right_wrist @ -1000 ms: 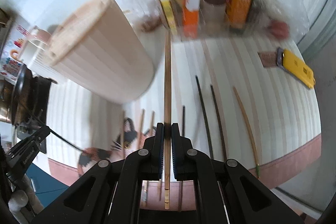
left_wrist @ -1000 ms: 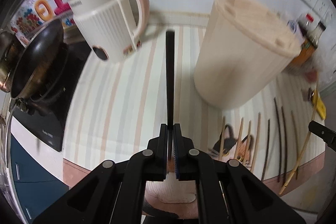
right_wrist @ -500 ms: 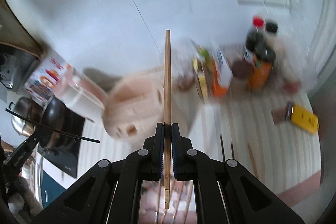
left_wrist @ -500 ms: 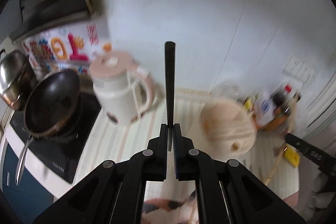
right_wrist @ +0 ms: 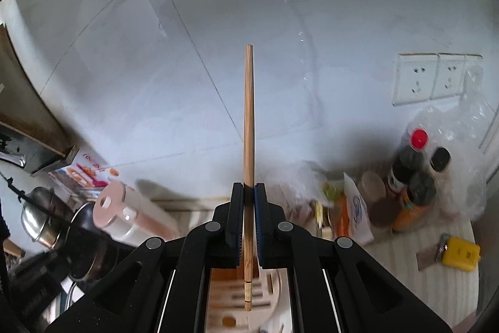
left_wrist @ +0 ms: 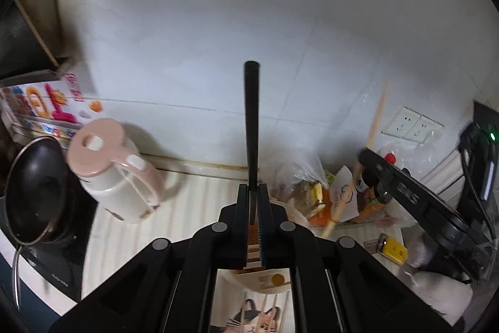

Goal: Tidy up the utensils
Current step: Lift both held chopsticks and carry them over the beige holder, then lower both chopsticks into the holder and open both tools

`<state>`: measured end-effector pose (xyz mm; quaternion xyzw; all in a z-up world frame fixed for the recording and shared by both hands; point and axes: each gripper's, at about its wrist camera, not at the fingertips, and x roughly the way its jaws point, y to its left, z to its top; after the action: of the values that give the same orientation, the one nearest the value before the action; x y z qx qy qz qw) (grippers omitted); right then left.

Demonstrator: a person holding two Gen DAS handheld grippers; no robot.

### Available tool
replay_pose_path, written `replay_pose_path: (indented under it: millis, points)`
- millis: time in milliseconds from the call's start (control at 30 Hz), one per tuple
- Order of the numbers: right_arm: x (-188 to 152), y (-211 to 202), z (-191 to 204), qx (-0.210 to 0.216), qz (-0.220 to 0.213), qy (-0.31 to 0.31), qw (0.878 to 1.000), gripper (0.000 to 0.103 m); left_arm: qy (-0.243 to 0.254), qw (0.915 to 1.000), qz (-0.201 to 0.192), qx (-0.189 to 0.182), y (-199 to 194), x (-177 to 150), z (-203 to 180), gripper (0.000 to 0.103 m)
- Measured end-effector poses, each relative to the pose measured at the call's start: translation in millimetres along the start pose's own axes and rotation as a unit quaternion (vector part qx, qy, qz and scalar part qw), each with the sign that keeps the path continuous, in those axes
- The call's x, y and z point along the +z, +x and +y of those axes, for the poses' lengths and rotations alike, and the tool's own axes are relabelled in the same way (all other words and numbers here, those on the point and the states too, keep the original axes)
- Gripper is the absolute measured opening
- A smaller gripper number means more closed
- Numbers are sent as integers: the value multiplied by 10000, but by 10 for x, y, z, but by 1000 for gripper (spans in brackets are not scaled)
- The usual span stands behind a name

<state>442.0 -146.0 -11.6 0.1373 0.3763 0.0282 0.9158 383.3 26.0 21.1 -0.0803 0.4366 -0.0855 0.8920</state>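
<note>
Chopsticks upright between pinching tongs: black chopstick (left_wrist: pixel 251 120) in left gripper (left_wrist: pixel 253 202), wooden chopstick (right_wrist: pixel 248 114) in right gripper (right_wrist: pixel 248 202).

Black tongs (left_wrist: pixel 253 192), blue pads (right_wrist: pixel 258 227), silver pivot screws

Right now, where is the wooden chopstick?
The wooden chopstick is clamped in the right gripper, sticking up centre-frame against the tiled wall, its lower end over the slotted beige holder lid.
</note>
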Motion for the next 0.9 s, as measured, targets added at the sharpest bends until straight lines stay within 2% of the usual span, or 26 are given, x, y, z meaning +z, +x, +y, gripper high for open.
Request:
replay_pose_path:
  millis: [267, 467, 533, 600, 633, 667, 733, 767, 800, 900]
  points:
    - [-92, 534, -61, 102, -50, 30, 9999, 7, 25, 9982, 599, -47, 388, -99, -63, 2]
    - [-292, 650, -40, 177, 67, -264, 9995, 7, 0, 9960, 897, -7, 541, -204, -104, 3]
    - [-347, 662, -35, 271, 252, -385, 9986, 7, -38, 9954, 956, 21, 531, -209, -102, 4]
    - [-398, 659, -41, 372, 466, -450, 9972, 9, -167, 9949, 997, 14, 480, -198, -82, 9]
    - [-410, 634, -46, 419, 522, -487, 9966, 18, -184, 9948, 998, 8, 453, -188, -81, 10]
    - [-430, 576, -71, 452, 554, -487, 9962, 37, -166, 9955, 932, 98, 379, -178, -99, 15]
    - [-454, 438, -140, 500, 520, -354, 9968, 54, -139, 9973, 686, 231, 218, -169, -97, 33]
    - [-467, 339, -177, 485, 466, -286, 9973, 55, -149, 9977, 596, 273, 166, -155, -73, 54]
    - [-487, 249, -218, 440, 427, -225, 9979, 55, -171, 9985, 414, 306, 62, -161, -53, 70]
    - [-583, -29, -353, 303, 307, 32, 9991, 63, -134, 9986, -13, 520, -164, -220, 6, 88]
